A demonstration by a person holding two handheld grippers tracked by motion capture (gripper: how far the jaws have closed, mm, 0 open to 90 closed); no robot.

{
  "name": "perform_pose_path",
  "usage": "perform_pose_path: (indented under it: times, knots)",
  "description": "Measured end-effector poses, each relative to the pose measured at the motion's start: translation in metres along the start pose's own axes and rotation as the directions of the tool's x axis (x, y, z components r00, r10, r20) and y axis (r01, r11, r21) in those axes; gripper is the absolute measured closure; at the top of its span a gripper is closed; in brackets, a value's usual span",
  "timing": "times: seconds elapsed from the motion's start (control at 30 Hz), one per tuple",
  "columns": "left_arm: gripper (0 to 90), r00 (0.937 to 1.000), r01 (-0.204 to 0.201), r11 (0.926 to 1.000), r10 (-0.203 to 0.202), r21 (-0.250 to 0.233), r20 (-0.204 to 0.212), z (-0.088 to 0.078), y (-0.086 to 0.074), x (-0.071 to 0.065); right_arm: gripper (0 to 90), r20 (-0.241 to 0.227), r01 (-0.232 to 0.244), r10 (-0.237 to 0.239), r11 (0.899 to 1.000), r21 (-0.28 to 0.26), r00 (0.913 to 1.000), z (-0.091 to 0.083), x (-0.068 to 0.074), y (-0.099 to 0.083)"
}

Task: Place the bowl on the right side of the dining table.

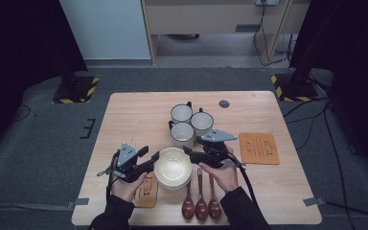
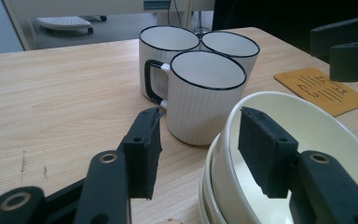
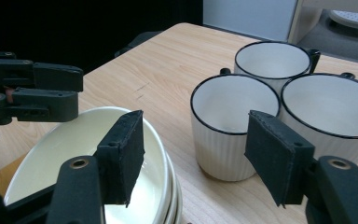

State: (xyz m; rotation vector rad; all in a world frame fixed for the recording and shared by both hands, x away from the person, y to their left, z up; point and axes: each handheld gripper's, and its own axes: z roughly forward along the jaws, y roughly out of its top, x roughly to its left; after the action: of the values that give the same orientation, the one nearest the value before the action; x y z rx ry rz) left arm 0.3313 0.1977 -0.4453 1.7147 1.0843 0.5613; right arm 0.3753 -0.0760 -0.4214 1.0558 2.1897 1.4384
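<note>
A stack of cream bowls (image 1: 172,167) sits at the table's front centre. My left gripper (image 1: 152,154) is at the stack's left rim. In the left gripper view its jaws (image 2: 200,149) straddle the top bowl's rim (image 2: 317,135), one pad inside and one outside, with gaps on both sides. My right gripper (image 1: 191,145) is at the right rim. In the right gripper view its jaws (image 3: 196,158) stand open, one pad over the bowl (image 3: 65,144), the other beside the nearest mug (image 3: 233,121). Neither pad presses on the rim.
Three white ribbed mugs (image 1: 187,123) with black rims cluster just behind the bowls. Three brown spoons (image 1: 201,203) lie at the front edge. An orange coaster (image 1: 258,147) lies to the right, and another (image 1: 147,194) under my left hand.
</note>
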Motion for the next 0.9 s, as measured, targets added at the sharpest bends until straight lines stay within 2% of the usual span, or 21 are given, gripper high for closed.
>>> perform_pose_path:
  times: [0.9]
  knots:
    - [60.5, 0.9996, -0.019, 0.9985, 0.018, 0.051, 0.023, 0.009, -0.008, -0.008, 51.5, -0.03, 0.035, -0.032, 0.996, 0.084, 0.999, 0.021, 0.011, -0.019]
